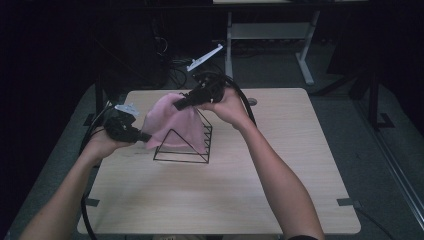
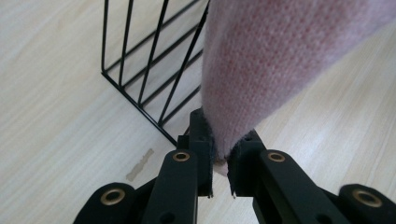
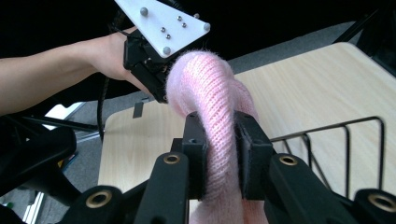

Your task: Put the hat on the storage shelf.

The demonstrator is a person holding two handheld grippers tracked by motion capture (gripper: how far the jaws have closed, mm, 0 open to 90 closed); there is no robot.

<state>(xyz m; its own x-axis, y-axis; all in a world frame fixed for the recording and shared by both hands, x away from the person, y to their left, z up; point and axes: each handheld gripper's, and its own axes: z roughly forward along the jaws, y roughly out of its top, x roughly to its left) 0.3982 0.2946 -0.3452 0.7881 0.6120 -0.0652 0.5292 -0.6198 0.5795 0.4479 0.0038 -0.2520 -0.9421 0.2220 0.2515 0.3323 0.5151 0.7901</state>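
Pink knitted cloth (image 1: 175, 122): soft, light, limp, stretchy; draped over the black wire rack (image 1: 187, 147) on the desk (image 1: 225, 190). Left gripper (image 2: 220, 156) pinched one edge, right gripper (image 3: 219, 135) clamped a bunched fold. Best held at edges.

Fuzzy pink knitted cloth (image 3: 205, 93) between the matt black plastic jaws; beside them a thin black wire rack (image 1: 182, 145) on a smooth pale wood-grain table (image 1: 225, 200).
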